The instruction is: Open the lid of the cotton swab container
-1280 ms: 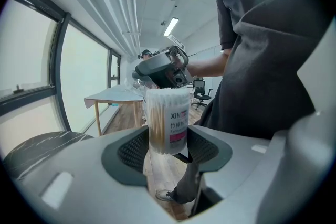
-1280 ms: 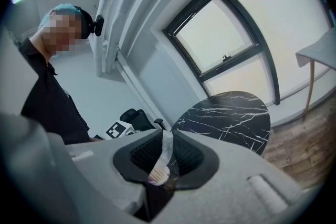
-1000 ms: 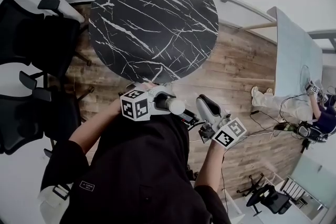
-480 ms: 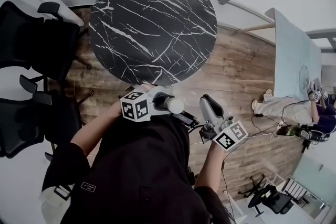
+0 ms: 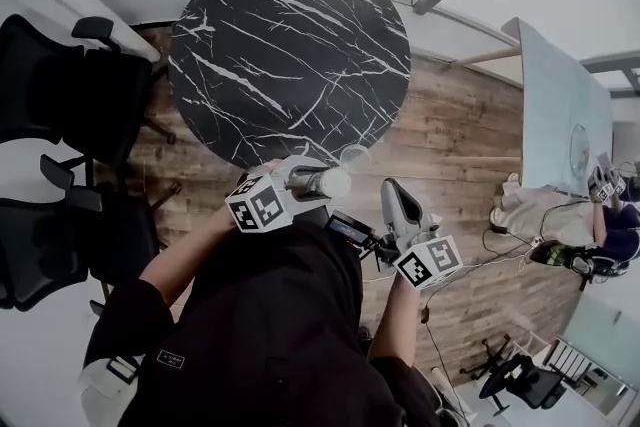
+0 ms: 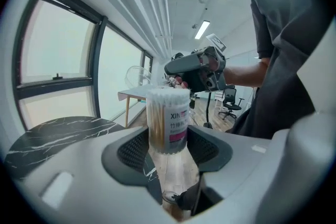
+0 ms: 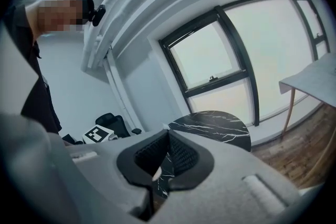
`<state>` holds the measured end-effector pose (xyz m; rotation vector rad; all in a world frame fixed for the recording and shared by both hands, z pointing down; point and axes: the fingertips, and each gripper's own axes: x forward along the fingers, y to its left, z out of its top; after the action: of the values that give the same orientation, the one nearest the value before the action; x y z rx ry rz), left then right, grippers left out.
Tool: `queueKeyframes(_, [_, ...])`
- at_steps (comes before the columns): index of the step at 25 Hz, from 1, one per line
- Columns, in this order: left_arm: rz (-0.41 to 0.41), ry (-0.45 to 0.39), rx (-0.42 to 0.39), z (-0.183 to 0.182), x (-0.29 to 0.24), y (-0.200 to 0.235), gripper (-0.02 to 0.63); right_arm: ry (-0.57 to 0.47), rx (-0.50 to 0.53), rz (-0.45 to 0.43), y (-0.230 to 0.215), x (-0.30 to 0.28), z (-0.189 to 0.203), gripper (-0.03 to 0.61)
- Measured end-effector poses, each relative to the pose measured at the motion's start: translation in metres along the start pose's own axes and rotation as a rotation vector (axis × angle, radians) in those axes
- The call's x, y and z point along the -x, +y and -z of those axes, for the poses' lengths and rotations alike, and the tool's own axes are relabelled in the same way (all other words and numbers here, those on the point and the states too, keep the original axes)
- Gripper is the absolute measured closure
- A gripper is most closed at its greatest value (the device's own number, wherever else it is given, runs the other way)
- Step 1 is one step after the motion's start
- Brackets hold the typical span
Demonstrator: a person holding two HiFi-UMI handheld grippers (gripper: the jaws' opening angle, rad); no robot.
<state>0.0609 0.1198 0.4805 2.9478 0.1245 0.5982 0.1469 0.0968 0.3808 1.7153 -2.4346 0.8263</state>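
Cotton swab container (image 6: 168, 122) sits clamped in the left gripper (image 6: 169, 148), both ribbed pads pressing its label band from 9 and 3 o'clock. As we read it, the grip falls around the middle of the tube so that the top end stays free for the other hand to work on. We hold it in mid-air in front of the chest, off the 6 o'clock edge of the round marble table (image 5: 290, 55) and over the wooden floor (image 5: 450, 135), not resting on anything.

In the left gripper view the container's long axis runs 6 to 12 o'clock, with the white swab heads at 12. In the head view the same tube lies nearly 9 to 3, its far end towards 3 o'clock, where the right gripper (image 7: 167, 157) waits just beside it.

That right gripper's jaws have just been closing and now meet pad to pad, and we see nothing caught between them. The swab heads look bare at the top, so we judge the lid is likely off, though a clear cap would be hard to spot. A faint clear ring (image 5: 352, 155) shows at the table's 6 o'clock rim; we cannot tell whether it is the lid.
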Motion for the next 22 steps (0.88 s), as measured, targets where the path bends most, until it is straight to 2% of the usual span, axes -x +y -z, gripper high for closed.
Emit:
queueKeyframes(6, [-0.122, -0.049, 0.087, -0.01, 0.008, 0.031, 0.379, 0.018, 0.03, 0.038, -0.002, -0.011, 0.009, 0.577])
queueKeyframes(12, [-0.228, -0.052, 0.119, -0.016, 0.013, 0.054, 0.379, 0.019, 0.03, 0.077, -0.008, -0.018, 0.017, 0.577])
queueKeyframes(17, [-0.308, -0.073, 0.15, -0.02, 0.018, 0.066, 0.379, 0.0, -0.002, 0.147, -0.015, -0.022, 0.024, 0.577])
queueKeyframes(22, [-0.404, -0.123, 0.164, -0.025, 0.029, 0.078, 0.379, -0.04, 0.001, 0.265, -0.029, -0.021, 0.028, 0.577])
